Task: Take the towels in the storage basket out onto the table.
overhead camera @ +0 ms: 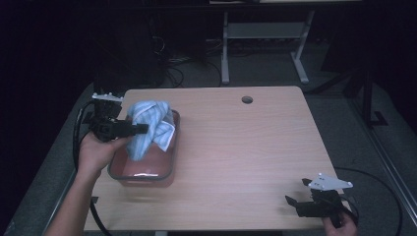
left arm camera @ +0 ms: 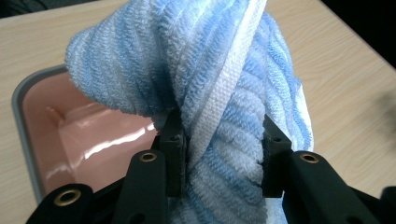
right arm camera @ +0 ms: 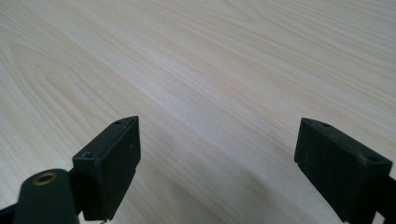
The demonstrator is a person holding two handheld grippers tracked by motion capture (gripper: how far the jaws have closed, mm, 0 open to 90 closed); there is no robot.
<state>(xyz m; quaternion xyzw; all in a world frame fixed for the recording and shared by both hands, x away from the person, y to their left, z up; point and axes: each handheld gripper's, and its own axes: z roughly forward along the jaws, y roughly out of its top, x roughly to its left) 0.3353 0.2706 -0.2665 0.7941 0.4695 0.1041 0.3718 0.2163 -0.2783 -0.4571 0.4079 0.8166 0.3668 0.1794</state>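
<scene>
A blue-and-white striped towel [overhead camera: 150,125] hangs bunched above a pink tub with a grey rim [overhead camera: 143,175] at the table's left side. My left gripper [overhead camera: 140,129] is shut on the towel and holds it up over the tub. In the left gripper view the towel [left arm camera: 224,93] is pinched between both black jaws, my left gripper [left arm camera: 223,154] squeezing its thick folds, with the pink tub [left arm camera: 56,135] below at the left. My right gripper [overhead camera: 291,201] rests at the table's near right corner, open, nothing between its fingers; in its own view the right gripper [right arm camera: 217,163] faces bare wood.
The wooden table [overhead camera: 246,147] has a round cable hole [overhead camera: 247,100] near its far edge. Cables trail off the left side and the right corner. A white desk frame [overhead camera: 265,44] stands on the dark floor behind.
</scene>
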